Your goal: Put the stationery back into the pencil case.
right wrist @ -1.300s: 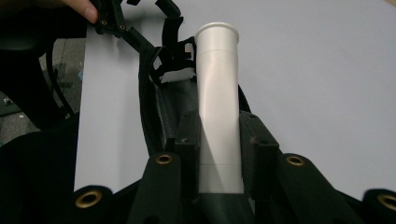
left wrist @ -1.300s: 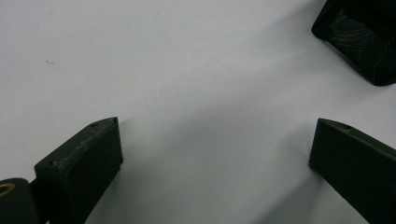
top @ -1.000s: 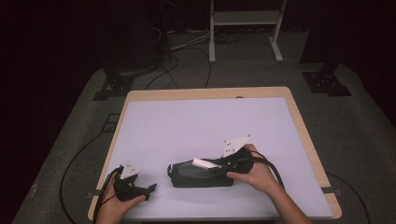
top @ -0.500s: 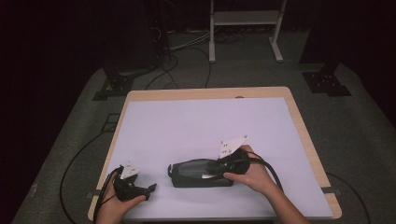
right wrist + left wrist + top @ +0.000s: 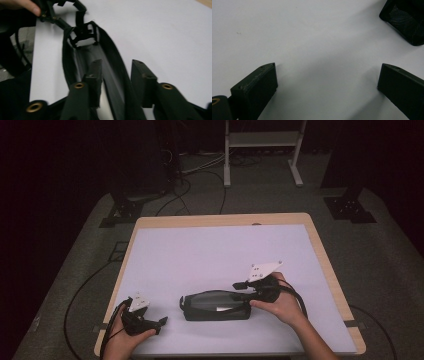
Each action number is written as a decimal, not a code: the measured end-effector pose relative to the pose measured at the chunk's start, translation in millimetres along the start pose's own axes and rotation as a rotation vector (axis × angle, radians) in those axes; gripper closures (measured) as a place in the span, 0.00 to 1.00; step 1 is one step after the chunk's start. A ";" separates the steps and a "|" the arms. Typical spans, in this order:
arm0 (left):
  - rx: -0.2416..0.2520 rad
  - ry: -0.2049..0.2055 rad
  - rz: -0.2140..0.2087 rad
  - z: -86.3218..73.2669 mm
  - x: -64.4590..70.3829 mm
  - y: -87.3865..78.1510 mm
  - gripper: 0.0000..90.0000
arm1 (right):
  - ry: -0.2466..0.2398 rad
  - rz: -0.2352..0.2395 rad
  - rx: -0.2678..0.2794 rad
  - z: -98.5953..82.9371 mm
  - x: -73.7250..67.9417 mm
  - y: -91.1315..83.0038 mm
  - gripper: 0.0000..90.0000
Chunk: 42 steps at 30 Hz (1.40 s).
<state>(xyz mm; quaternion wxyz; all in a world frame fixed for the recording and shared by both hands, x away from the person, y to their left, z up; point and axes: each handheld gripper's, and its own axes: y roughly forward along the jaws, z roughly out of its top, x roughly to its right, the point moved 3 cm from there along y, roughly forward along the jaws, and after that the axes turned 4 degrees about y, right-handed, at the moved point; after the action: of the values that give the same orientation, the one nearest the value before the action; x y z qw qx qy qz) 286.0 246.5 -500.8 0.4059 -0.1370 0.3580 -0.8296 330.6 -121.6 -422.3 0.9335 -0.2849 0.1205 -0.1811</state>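
Note:
A long black pouch (image 5: pixel 215 306) lies open on the white mat near the table's front edge. My right gripper (image 5: pixel 241 291) is at its right end. In the right gripper view the gripper (image 5: pixel 117 63) straddles the pouch's wall (image 5: pixel 112 57), one jaw inside and one outside, with slack between them. Something white (image 5: pixel 102 102) shows low inside the pouch. My left gripper (image 5: pixel 159 324) rests on the mat at the front left, open. In its own view the left gripper (image 5: pixel 327 67) has nothing between its jaws, and a corner of the pouch (image 5: pixel 409 22) sits further off.
The white mat (image 5: pixel 215 255) covers a wooden table with a bare rim (image 5: pixel 325 265). A strap with a buckle (image 5: pixel 82 32) hangs off the pouch's far end. Behind the table are a metal stand (image 5: pixel 260 140) and cables (image 5: pixel 200 175) on the dark floor.
The white piece that showed in the pouch's mouth has sunk almost out of sight. My right gripper shifted slightly along the pouch. The left gripper stayed put.

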 end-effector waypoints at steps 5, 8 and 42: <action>-0.001 0.003 0.000 -0.1 -0.1 -0.1 0.02 | 0.025 -0.045 0.007 -5.7 7.9 -7.6 0.48; -0.002 0.003 0.000 -0.1 -0.1 -0.1 0.02 | 0.043 -0.062 0.009 -9.0 10.5 -11.9 0.44; 0.004 0.000 0.002 -0.1 0.4 0.2 0.02 | 0.194 -0.311 0.011 -88.3 38.4 -77.5 0.27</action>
<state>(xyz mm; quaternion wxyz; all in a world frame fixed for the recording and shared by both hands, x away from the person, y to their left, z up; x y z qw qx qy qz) 285.9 246.2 -501.0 0.4073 -0.1358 0.3564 -0.8299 315.5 -240.2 -453.7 0.8798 -0.2763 0.1635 -0.3506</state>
